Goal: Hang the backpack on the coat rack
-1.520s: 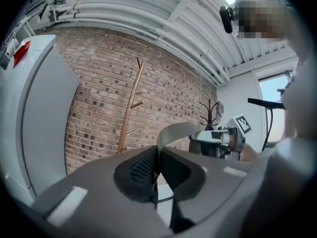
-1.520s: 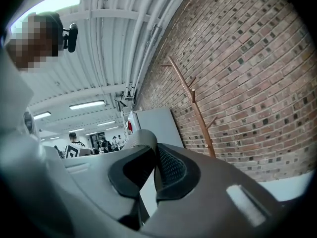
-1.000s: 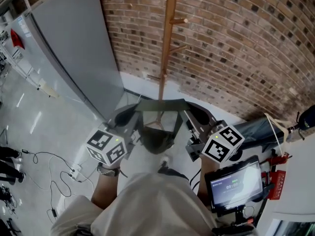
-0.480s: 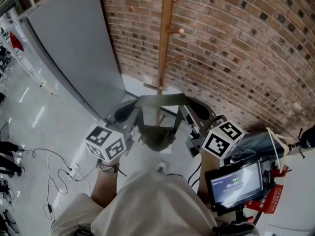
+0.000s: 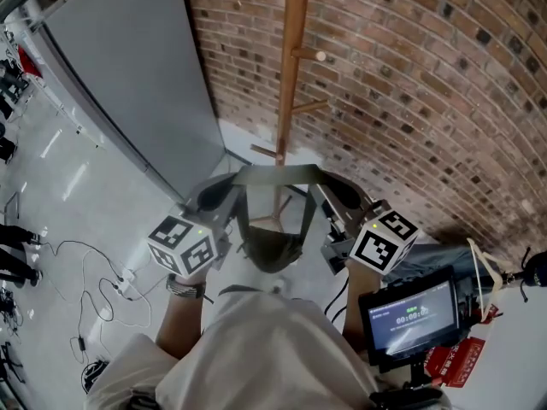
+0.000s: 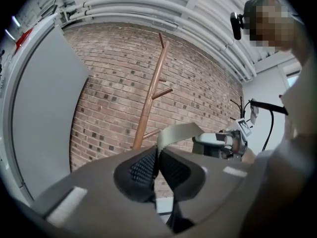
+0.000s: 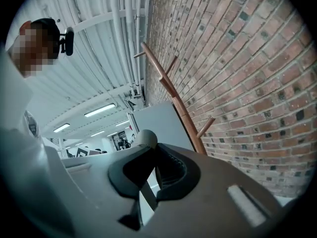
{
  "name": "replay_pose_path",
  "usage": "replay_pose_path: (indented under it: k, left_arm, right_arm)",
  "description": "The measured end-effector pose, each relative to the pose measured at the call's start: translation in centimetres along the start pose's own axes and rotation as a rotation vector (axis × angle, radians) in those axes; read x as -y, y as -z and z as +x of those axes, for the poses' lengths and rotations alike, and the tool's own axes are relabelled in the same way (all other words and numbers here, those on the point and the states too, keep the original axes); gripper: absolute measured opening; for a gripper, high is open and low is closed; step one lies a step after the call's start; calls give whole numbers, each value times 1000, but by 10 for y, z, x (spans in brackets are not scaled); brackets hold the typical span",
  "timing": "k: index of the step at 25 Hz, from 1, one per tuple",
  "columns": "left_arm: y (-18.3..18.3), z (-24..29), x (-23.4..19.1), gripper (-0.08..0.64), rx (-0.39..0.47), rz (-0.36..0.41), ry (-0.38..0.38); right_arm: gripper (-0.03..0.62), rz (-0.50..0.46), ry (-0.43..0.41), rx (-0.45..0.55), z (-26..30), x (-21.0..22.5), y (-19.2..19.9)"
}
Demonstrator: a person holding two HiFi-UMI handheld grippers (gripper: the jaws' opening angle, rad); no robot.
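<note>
The olive backpack (image 5: 272,244) hangs before the person's chest from its top strap (image 5: 278,176), which runs level between the hands. The left gripper (image 5: 215,200) and the right gripper (image 5: 336,198) are each clamped tight on one end of it. The wooden coat rack (image 5: 291,67) stands upright straight ahead, about equally near both hands, with its pegs (image 5: 309,55) seemingly above the strap. Nothing stands between, and a grey partition panel (image 5: 128,84) and the brick wall (image 5: 427,75) flank it.

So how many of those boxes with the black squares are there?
2. One marker cube sits on the left gripper, at the head view's left. The other marker cube sits on the right gripper. None seems hidden.
</note>
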State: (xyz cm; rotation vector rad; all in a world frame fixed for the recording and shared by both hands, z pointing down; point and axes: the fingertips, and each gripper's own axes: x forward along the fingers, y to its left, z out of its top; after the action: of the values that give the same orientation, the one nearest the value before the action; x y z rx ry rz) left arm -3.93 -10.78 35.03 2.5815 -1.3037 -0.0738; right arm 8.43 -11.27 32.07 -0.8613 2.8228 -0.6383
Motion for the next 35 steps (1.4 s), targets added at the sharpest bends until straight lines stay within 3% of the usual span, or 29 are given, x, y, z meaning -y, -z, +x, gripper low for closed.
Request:
replay_pose_path:
  k: [9, 18, 23, 35]
  left_arm:
    - [9, 18, -19, 8, -25, -33, 15]
    - [27, 52, -45, 8, -76, -84, 78]
    - [42, 66, -58, 8, -123, -112, 100]
    - [75, 85, -80, 8, -210, -161, 118]
  right_arm:
    - [9, 46, 19, -23, 15, 22, 8]
    - [9, 132, 66, -43, 33, 57, 18]
    - [9, 197, 84, -50, 44, 78, 30]
    - [9, 256, 138, -97, 61, 112, 55]
